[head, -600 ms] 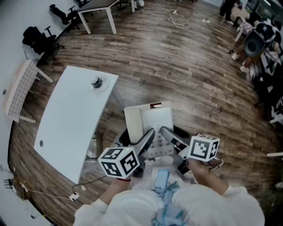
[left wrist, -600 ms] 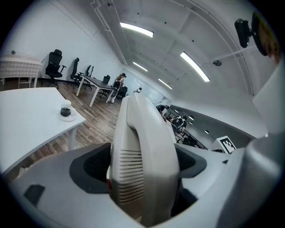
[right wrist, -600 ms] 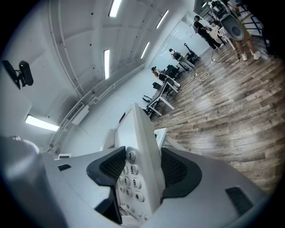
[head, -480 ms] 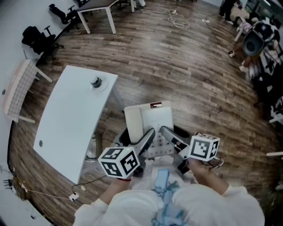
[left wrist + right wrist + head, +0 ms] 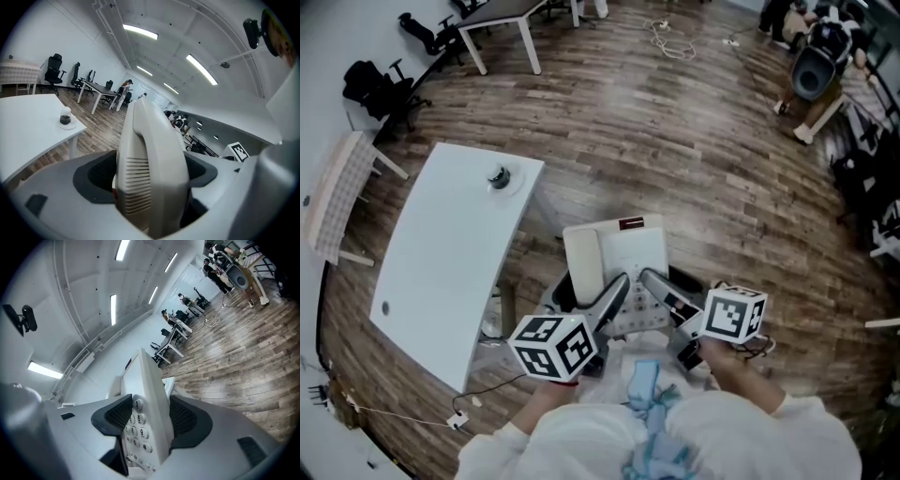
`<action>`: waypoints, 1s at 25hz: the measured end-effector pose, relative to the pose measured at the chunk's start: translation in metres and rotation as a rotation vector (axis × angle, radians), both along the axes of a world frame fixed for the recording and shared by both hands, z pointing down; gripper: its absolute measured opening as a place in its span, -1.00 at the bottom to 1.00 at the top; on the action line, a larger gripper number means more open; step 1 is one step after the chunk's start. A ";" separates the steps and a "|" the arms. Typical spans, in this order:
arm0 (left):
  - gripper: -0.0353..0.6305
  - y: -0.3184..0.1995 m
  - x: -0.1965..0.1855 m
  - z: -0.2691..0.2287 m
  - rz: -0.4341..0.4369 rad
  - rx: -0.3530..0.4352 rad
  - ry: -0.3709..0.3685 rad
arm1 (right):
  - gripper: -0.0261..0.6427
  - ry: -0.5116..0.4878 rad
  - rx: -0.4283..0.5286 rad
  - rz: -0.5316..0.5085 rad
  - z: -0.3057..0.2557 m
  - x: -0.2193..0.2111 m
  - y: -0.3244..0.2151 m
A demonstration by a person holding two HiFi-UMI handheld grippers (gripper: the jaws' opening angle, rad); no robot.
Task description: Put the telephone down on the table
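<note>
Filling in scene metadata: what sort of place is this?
Probably an open-plan office or lab: black office chairs and a desk by the wall, a white table on a wood-plank floor, and strip lights on the ceiling.

Left gripper (image 5: pixel 150 180) clamped on the cream telephone (image 5: pixel 151 140) (vented handset end nearest the camera), 2 dark pads (image 5: pixel 96 174) pressed against its sides, white table (image 5: pixel 26 124) at left bearing 1 small dark cup (image 5: pixel 65 116), wood floor, black office chairs (image 5: pixel 54 70) far behind, ceiling light strips (image 5: pixel 201 69) overhead.

Broad open table (image 5: pixel 441 253), one cup (image 5: pixel 499 176) near its far corner.
</note>
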State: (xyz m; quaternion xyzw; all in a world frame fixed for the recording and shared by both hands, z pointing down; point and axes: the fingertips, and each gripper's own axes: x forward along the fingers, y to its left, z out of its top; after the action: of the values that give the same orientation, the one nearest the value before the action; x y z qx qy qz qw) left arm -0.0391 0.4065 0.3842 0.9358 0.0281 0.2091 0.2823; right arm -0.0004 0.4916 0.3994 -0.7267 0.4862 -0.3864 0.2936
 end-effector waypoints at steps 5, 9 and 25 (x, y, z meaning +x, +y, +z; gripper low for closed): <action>0.35 0.005 0.002 -0.007 -0.011 0.045 0.031 | -0.12 0.003 0.048 -0.012 -0.006 0.004 0.005; 0.35 0.008 0.000 -0.008 -0.030 0.042 0.030 | -0.12 -0.010 0.046 -0.028 -0.004 0.003 0.008; 0.35 -0.033 -0.026 -0.019 -0.237 0.046 0.058 | -0.12 0.023 0.058 -0.238 -0.021 -0.006 -0.045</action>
State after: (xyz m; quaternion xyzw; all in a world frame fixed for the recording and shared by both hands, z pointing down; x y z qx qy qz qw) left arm -0.0653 0.3731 0.3651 0.9445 -0.0795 0.1475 0.2825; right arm -0.0066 0.4463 0.3787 -0.6594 0.5834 -0.3959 0.2608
